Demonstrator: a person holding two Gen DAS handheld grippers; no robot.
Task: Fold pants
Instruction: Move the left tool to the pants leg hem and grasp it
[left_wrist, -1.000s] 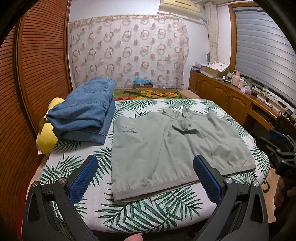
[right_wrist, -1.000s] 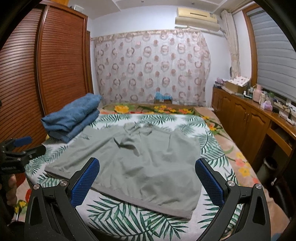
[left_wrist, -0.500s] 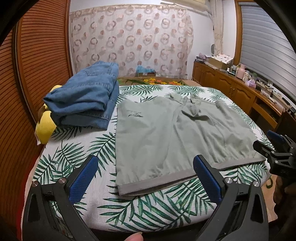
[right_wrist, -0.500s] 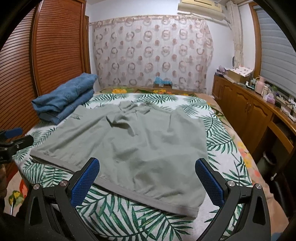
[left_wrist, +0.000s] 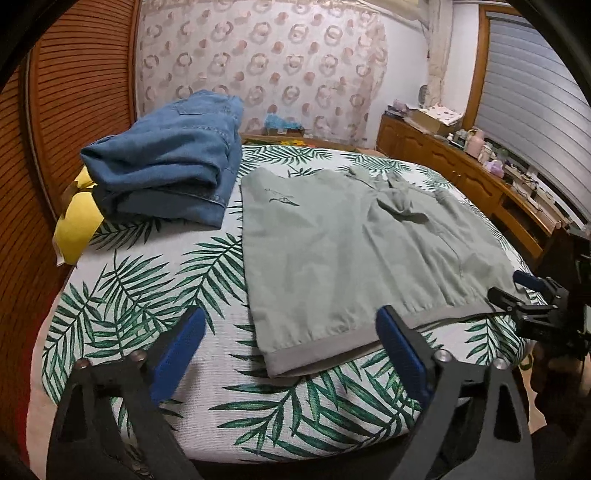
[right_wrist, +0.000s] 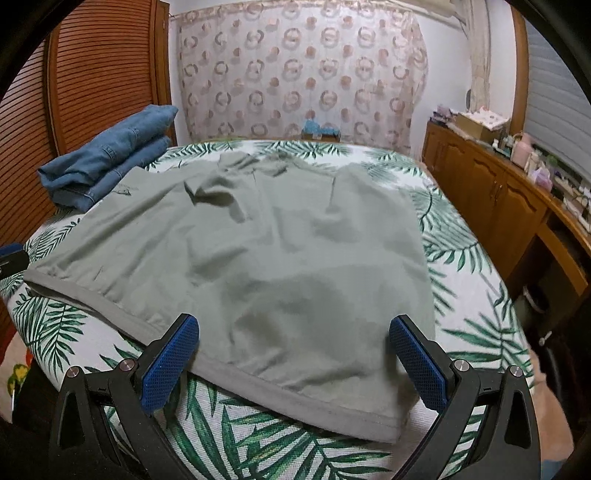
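Grey-green pants (left_wrist: 351, 251) lie spread flat on the palm-leaf bed sheet (left_wrist: 147, 273), waistband along the near edge. My left gripper (left_wrist: 290, 317) hovers over the waistband's left corner; its jaws are closing, the corner lies between them in view, and the pads do not press on it. My right gripper (right_wrist: 293, 323) stands open over the right part of the waistband of the pants (right_wrist: 277, 258). The right gripper (left_wrist: 528, 299) also shows at the bed's right edge in the left wrist view.
Folded blue jeans (left_wrist: 166, 166) are stacked at the back left, on a yellow pillow (left_wrist: 77, 225). A slatted wooden wardrobe (left_wrist: 74, 92) runs along the left. A wooden cabinet (right_wrist: 491, 192) with clutter on top lines the right wall.
The left gripper has come down and nearer to the waistband corner, and its jaws stand narrower. The right gripper has tipped downward, so the pants fill more of its view.
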